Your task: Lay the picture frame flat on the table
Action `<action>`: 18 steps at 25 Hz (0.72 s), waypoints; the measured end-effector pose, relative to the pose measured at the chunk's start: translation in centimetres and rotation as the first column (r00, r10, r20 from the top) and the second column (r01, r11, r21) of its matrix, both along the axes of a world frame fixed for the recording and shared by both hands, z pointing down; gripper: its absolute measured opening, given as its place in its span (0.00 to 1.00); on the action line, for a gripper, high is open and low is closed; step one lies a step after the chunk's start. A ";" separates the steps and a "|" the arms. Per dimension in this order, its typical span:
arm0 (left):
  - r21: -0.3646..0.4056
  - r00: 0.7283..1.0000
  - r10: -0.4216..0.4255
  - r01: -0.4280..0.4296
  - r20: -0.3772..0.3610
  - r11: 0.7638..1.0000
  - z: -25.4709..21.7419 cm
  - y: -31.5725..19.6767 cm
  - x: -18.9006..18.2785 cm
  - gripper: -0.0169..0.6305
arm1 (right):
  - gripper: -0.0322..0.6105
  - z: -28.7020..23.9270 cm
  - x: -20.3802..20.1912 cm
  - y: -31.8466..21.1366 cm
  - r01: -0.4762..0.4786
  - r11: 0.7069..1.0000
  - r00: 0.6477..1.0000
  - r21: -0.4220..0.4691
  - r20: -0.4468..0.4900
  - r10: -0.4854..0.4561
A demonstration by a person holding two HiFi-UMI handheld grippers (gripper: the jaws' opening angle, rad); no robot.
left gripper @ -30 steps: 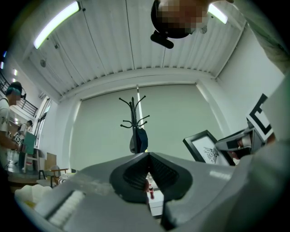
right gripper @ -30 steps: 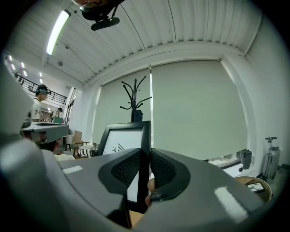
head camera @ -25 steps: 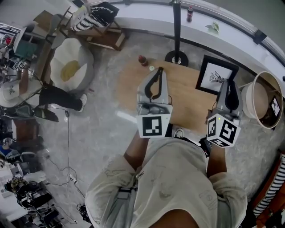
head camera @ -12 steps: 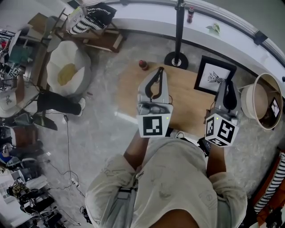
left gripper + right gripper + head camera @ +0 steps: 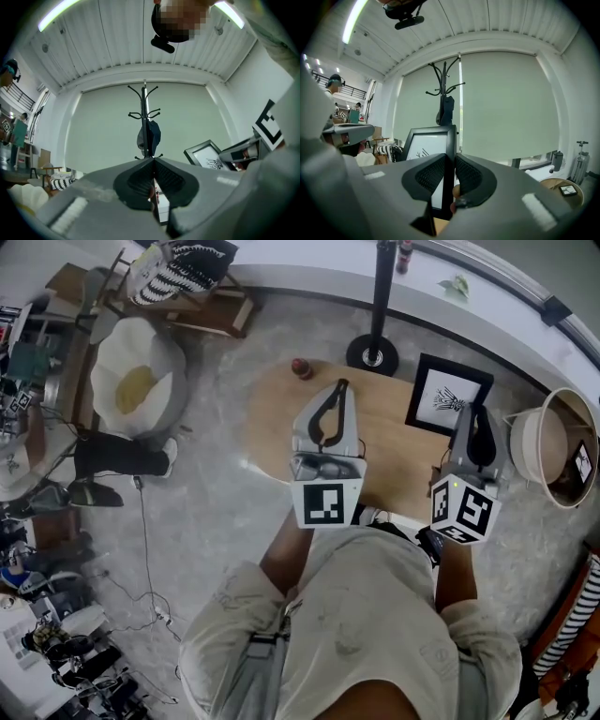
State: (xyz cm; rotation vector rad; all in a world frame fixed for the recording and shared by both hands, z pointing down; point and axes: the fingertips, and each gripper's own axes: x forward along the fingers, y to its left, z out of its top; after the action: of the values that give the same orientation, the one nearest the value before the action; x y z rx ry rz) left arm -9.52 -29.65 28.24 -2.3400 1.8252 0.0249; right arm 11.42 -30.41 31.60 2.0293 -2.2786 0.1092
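One picture frame (image 5: 448, 395) is in view. It has a black border around a white sheet with a dark line drawing, and it stands propped on its lower edge, not flat, with its face toward the person. It sits at the far right part of the single wooden table (image 5: 384, 442).

Two grippers hang over the table's near side, one in each hand. The right gripper (image 5: 480, 411) points at the frame's right side. In the right gripper view its jaws stand a narrow slit apart, and the frame's black right-hand edge lines up in that slit and runs down between the two ribbed pads. The frame looks to lie just beyond the tips, and nothing shows the pads pressing on it, so this gripper has hold of nothing.

The left gripper (image 5: 339, 387) reaches over the middle of the table, well to the left of the frame. Its jaw tips meet at the front and it holds nothing.

One small dark-red bottle (image 5: 301, 368) stands at the table's far left edge. One black coat stand (image 5: 378, 296) rises from a round base on the floor just behind the table. One round pale tub (image 5: 523, 442) stands on the floor to the right of the table.
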 end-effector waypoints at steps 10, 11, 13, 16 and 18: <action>-0.053 1.000 0.022 -0.022 0.005 0.998 3.9 -1.6 -0.6 0.03 | 0.16 5.7 -1.7 -2.2 0.009 0.995 1.000 -0.099 -0.005 -0.010; -0.065 1.000 0.025 -0.024 0.010 0.998 4.5 -1.7 -0.6 0.03 | 0.16 6.4 -2.0 -2.4 0.014 0.994 1.000 -0.111 -0.006 -0.014; -0.080 1.000 0.026 -0.025 0.009 0.996 5.6 -1.9 -0.8 0.03 | 0.16 8.0 -2.4 -2.8 0.020 0.990 1.000 -0.138 -0.007 -0.021; -0.099 1.000 0.027 -0.026 0.014 0.995 6.9 -2.4 -1.1 0.03 | 0.16 10.2 -2.9 -3.2 0.022 0.983 1.000 -0.181 0.000 -0.023; -0.112 1.000 0.025 -0.025 -0.001 0.993 7.8 -2.8 -1.6 0.03 | 0.16 11.8 -3.4 -3.6 0.023 0.977 1.000 -0.212 0.005 -0.023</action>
State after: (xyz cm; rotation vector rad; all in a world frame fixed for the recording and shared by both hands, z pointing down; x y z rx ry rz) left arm -11.10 -32.42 36.01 -2.4374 1.8424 -0.0766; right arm 8.04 -34.00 43.39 1.8966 -2.1850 0.3380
